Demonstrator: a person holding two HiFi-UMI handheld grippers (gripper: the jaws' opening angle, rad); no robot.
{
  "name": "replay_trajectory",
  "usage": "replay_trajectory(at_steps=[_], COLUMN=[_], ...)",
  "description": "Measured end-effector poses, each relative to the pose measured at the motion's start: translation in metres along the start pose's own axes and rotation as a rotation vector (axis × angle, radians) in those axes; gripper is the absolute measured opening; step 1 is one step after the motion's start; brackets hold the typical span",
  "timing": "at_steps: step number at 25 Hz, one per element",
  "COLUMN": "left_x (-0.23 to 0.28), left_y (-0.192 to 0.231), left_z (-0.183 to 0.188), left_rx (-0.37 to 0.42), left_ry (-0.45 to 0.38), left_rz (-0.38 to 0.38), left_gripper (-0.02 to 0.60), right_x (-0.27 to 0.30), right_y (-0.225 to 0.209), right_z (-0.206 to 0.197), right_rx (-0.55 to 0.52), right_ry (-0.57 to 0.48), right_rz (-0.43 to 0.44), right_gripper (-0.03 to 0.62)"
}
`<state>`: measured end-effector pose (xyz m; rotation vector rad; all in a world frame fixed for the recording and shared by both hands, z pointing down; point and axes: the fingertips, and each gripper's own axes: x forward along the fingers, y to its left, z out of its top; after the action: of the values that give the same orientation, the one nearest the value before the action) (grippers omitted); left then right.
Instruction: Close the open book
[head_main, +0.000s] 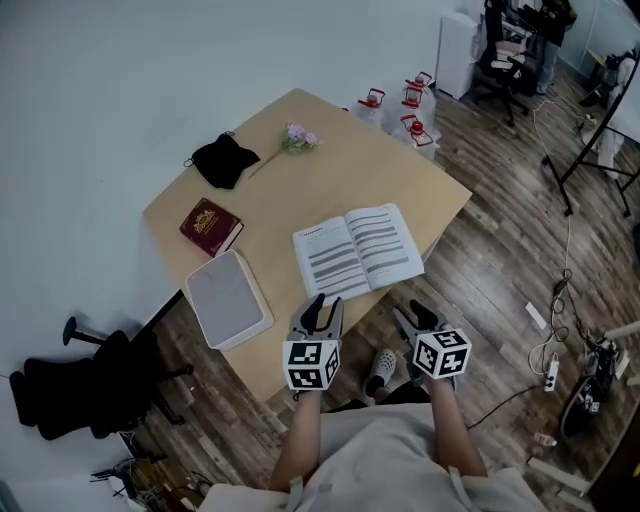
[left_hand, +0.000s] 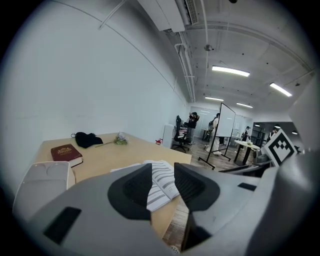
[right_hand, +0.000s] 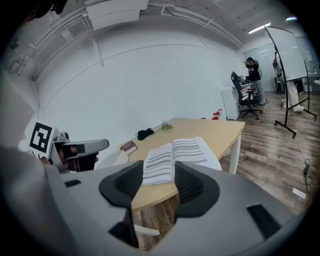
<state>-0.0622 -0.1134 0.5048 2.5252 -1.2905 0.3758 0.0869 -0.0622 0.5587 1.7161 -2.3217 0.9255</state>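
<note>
Head view: open book (head_main: 357, 250) with white pages of printed lines lies flat on the light wooden table (head_main: 300, 190), close to the table's near edge. The left gripper (head_main: 322, 305), grey with black pads and a square-marker cube, hovers just short of the open book's near left corner, above the table edge. The right gripper (head_main: 412, 312), of the same build, hangs off the table just beyond the open book's near right corner. Neither touches the pages. A flat white rectangular case (head_main: 229, 298) lies left of the open book, and a closed dark red hardcover book (head_main: 211, 227) lies beyond that case. A black cloth bundle (head_main: 224, 160) and a small sprig of pink flowers (head_main: 297, 138) lie well beyond the open book, toward the far edge.

Left gripper view: the left gripper (left_hand: 163, 172) has its jaws standing apart with a clear gap. The open book (left_hand: 161, 181) shows through the gap but lies ahead of the pads, untouched. Nothing is gripped.

Right gripper view: the right gripper (right_hand: 159, 175) has its jaws likewise spread and empty. The open book (right_hand: 175, 152) lies ahead of and beyond the pads, its spine roughly in line with the gap. The left gripper (right_hand: 75, 150) shows to the left of the open book.
</note>
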Motion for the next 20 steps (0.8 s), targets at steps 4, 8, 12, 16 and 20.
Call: replay_trajectory(at_steps=[4,8,12,16,20], left_x=[0.032,0.065,0.082,0.085,0.086], left_y=[0.009,0.008,0.002,-0.006,-0.019], left_z=[0.007,0.001,-0.009,-0.028,-0.052], left_rx=[-0.004,0.003,0.0,0.006,-0.001], left_ry=[0.0,0.035,0.077,0.122,0.162], left_rz=[0.034,0.036,0.032,0.036,0.026], left_gripper=[0.146,0.143,0.143,0.143,0.143], right_x=[0.028,0.052,0.071,0.085,0.095], right_y=[-0.024,-0.047,-0.062,-0.076,-0.082], right_z=[0.009,0.019,0.01,-0.01,-0.03], right_rx=[0.012,0.057,0.163,0.342,0.686], right_ry=[0.036,0.061,0.091,0.103,0.066], right_rz=[0.032,0.066,0.106,0.128,0.197], right_gripper=[0.204,0.204,0.204,0.204,0.207])
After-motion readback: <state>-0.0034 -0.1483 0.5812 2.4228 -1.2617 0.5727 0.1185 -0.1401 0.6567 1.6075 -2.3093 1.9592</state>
